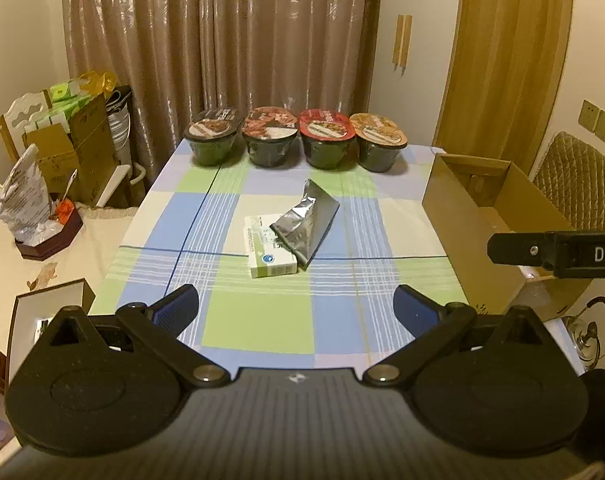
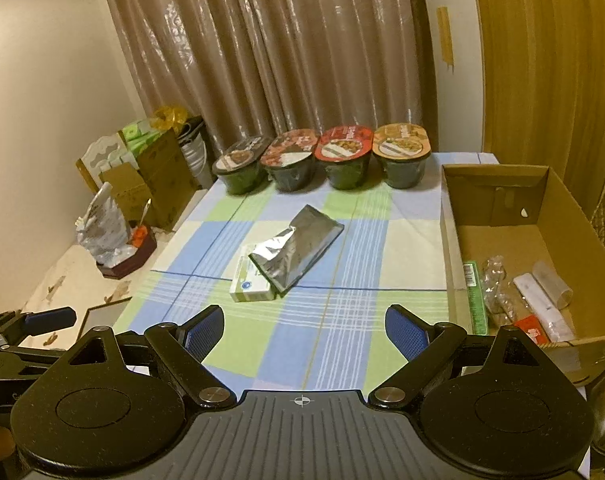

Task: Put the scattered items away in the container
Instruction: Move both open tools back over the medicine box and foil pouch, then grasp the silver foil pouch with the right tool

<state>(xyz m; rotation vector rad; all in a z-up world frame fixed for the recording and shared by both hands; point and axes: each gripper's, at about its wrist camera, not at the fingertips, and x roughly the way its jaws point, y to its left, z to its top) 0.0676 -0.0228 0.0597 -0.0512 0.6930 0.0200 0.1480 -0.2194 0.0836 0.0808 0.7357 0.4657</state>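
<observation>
- Left gripper (image 1: pixel 296 306) and right gripper (image 2: pixel 304 330) hung wide apart, empty.
- Foil pouch (image 2: pixel 296 250) overlapped the medicine box (image 2: pixel 249 286), left of the cardboard box (image 2: pixel 558 216).

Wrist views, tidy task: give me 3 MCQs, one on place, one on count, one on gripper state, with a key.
1. Where does the foil pouch lie?
A. in the box
B. partly on the white carton
C. on a bowl

2. How many bowls stand at the table's far edge?
A. two
B. three
C. four

3. How do both grippers stand?
A. open, empty
B. shut on the pouch
C. shut on the carton

Key:
1 B, the pouch overlaps the white carton at mid-table, apart from the box.
2 C, four bowls in a row.
3 A, the left gripper and right gripper have spread jaws with nothing between.
</observation>
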